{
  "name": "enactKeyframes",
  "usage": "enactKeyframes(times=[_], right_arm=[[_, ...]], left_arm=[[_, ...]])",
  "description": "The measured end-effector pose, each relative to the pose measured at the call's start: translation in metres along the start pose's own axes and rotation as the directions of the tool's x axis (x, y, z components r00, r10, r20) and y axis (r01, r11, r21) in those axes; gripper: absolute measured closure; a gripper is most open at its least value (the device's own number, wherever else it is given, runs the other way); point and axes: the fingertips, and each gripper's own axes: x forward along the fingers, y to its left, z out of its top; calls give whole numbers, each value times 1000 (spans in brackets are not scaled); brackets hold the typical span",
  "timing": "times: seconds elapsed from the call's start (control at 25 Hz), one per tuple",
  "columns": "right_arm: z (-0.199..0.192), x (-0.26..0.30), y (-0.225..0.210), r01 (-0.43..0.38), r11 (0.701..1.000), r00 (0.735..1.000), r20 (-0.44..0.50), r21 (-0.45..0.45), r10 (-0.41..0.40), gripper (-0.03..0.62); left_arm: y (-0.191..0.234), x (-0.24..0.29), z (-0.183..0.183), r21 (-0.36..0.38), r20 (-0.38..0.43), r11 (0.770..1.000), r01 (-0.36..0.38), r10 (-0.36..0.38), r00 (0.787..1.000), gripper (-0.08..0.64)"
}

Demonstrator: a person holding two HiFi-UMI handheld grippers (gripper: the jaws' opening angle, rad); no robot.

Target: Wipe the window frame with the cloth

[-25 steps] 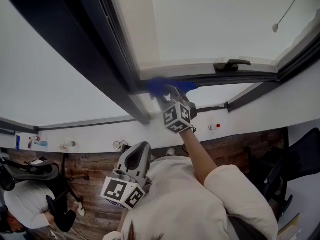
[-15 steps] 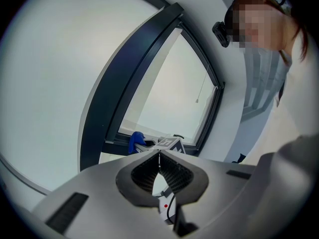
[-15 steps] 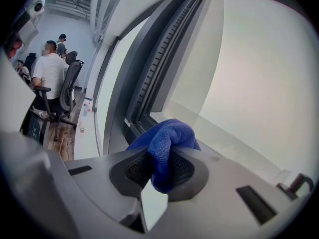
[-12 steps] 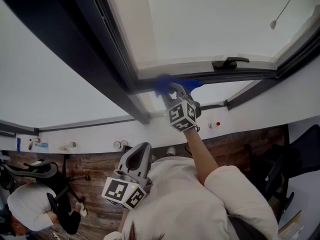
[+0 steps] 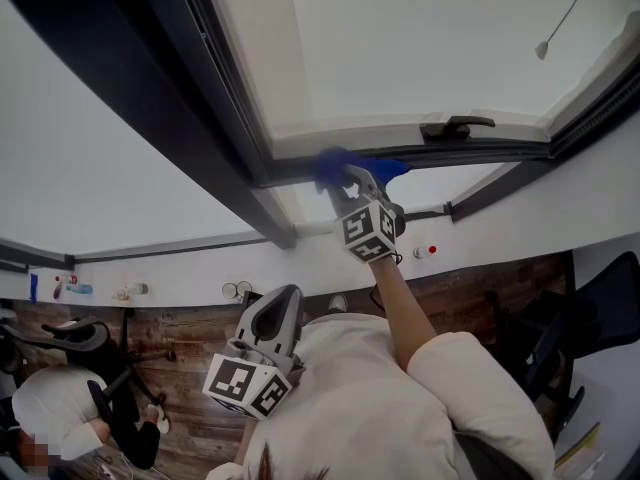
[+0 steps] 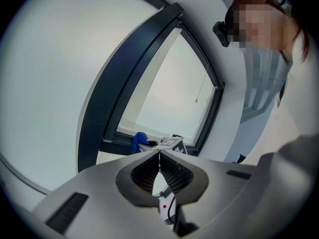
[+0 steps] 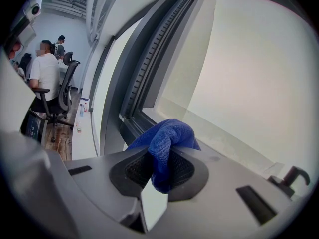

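A blue cloth (image 5: 340, 165) is pressed against the dark lower rail of the window frame (image 5: 480, 154), near its left corner. My right gripper (image 5: 345, 178) is shut on the cloth (image 7: 167, 138), which bulges out between its jaws in the right gripper view, right by the frame's corner (image 7: 130, 124). My left gripper (image 5: 283, 308) hangs low by the person's chest, shut with nothing in it. In the left gripper view its closed tips (image 6: 159, 152) point up at the window frame (image 6: 124, 88), with the cloth (image 6: 139, 141) showing far off.
A black window handle (image 5: 455, 125) sits on the rail right of the cloth, also in the right gripper view (image 7: 291, 176). A blind cord pull (image 5: 542, 50) hangs at upper right. Below are a white sill (image 5: 180, 273), office chairs (image 5: 60, 343) and a seated person (image 7: 46, 73).
The right gripper and the cloth have slid a little to the right along the lower rail. The left gripper has stayed in place.
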Motion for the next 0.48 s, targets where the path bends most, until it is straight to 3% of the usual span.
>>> enactKeyframes(times=[0.48], right_arm=[[-9,-7,-13,13,1000,1000,-7,11,-13,535]], left_arm=[[-3,5,-2,-11,9,1000,-4,4,1000,549]])
